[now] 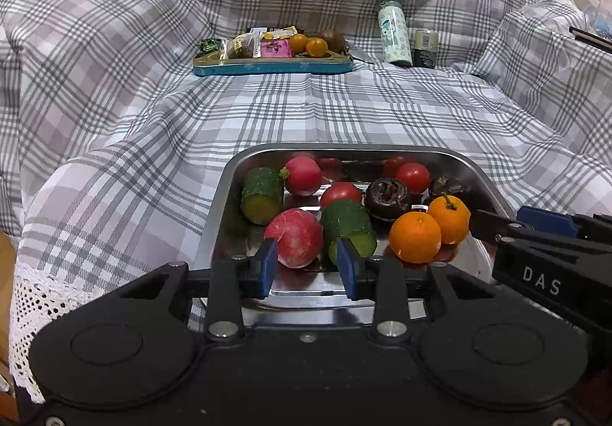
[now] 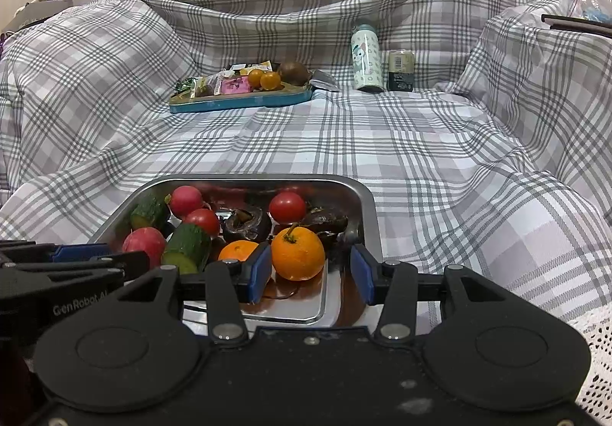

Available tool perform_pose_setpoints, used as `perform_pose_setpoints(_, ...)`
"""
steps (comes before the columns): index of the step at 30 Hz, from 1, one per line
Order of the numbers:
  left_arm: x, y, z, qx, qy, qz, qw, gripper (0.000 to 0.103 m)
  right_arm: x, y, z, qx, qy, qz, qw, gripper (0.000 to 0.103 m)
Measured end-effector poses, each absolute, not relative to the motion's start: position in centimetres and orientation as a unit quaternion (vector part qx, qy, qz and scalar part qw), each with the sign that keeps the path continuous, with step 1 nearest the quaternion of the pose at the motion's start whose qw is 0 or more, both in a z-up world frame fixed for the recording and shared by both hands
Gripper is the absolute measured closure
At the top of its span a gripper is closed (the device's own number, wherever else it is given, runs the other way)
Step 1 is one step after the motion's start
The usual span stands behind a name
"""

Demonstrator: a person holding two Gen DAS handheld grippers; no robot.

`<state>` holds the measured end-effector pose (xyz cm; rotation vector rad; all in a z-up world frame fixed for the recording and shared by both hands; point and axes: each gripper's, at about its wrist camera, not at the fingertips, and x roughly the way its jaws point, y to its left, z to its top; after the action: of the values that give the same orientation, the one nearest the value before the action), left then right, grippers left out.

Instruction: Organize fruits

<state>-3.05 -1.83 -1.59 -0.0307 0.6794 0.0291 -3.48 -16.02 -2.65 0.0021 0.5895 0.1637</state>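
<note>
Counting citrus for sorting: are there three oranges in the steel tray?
No, the steel tray holds only two oranges.

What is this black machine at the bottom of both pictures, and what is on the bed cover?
There is no robot here. A person holds one grasping tool in each hand, and each tool carries a camera that looks forward along its two blue-padded fingers. One picture comes from the left tool, the other from the right tool; each also sees the other tool at its side.

Both tools are open and hold nothing. They hover at the near edge of a metal tray that lies on a checked cloth. In the tray are two oranges, tomatoes, two radishes, two cucumber pieces and some dark fruits.

Farther back lie a blue tray with snacks and small fruits, a bottle and a can.
</note>
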Motion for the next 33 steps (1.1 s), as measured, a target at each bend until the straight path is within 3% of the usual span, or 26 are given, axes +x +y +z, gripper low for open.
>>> perform_pose_setpoints(33, -3.06, -1.71, -1.66, -0.021, 0.333, 0.015, 0.943, 0.059, -3.52, -15.82, -2.72, -0.004, 0.29, 0.081, 0.953, 0.055)
